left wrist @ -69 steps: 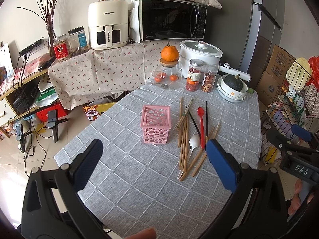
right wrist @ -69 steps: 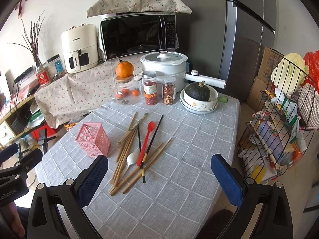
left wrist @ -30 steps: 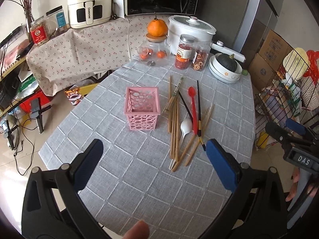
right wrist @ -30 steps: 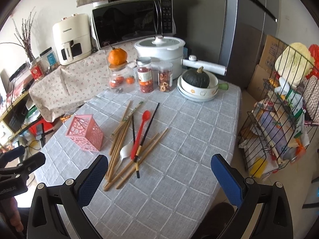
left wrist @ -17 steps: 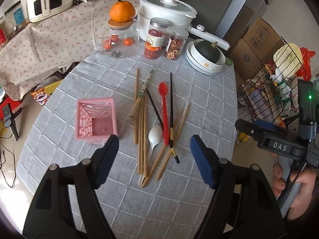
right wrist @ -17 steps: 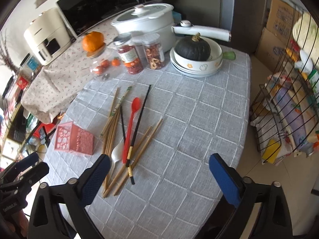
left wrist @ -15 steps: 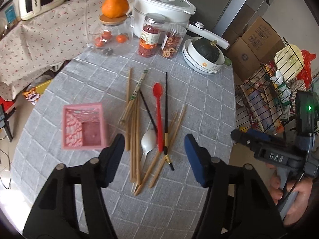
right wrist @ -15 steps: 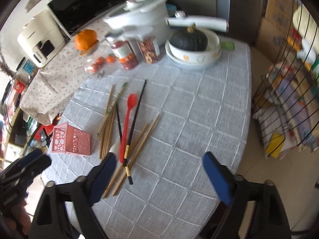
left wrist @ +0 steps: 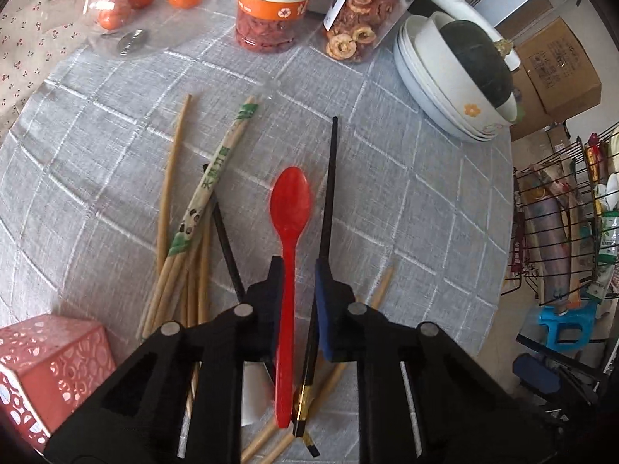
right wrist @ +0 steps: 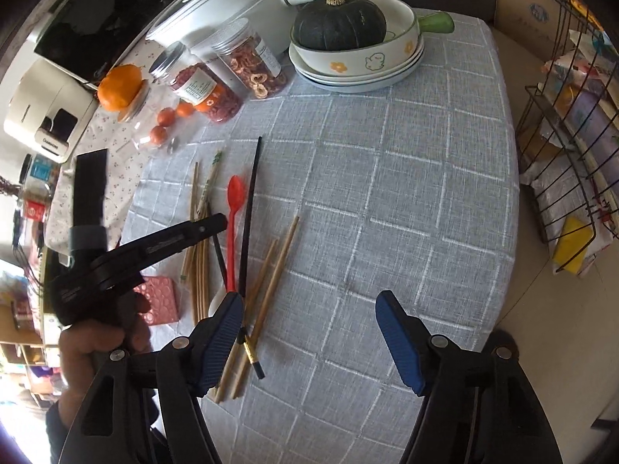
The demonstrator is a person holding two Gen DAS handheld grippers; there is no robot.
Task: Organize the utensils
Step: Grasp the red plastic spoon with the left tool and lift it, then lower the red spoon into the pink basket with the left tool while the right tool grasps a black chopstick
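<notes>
A red spoon (left wrist: 290,208) lies among wooden chopsticks (left wrist: 170,193) and black chopsticks (left wrist: 329,193) on the grey checked tablecloth (left wrist: 406,201). My left gripper (left wrist: 297,290) is down over the spoon's handle, its jaws narrowed around the handle and a black chopstick, with a small gap still visible. The pink holder (left wrist: 50,363) stands at the lower left. In the right wrist view my right gripper (right wrist: 309,332) is open and empty above the cloth, beside the red spoon (right wrist: 234,208) and the left gripper (right wrist: 220,224).
Two jars (left wrist: 271,7), a glass jar of small oranges (left wrist: 127,4), a stack of bowls with a dark squash (left wrist: 464,77) and a white cooker (right wrist: 228,11) stand at the far end. A wire rack (right wrist: 572,147) stands off the table's right edge.
My left gripper has dropped to the table and its jaws have narrowed around the red spoon's handle. My right gripper has moved lower and closer to the table, still open.
</notes>
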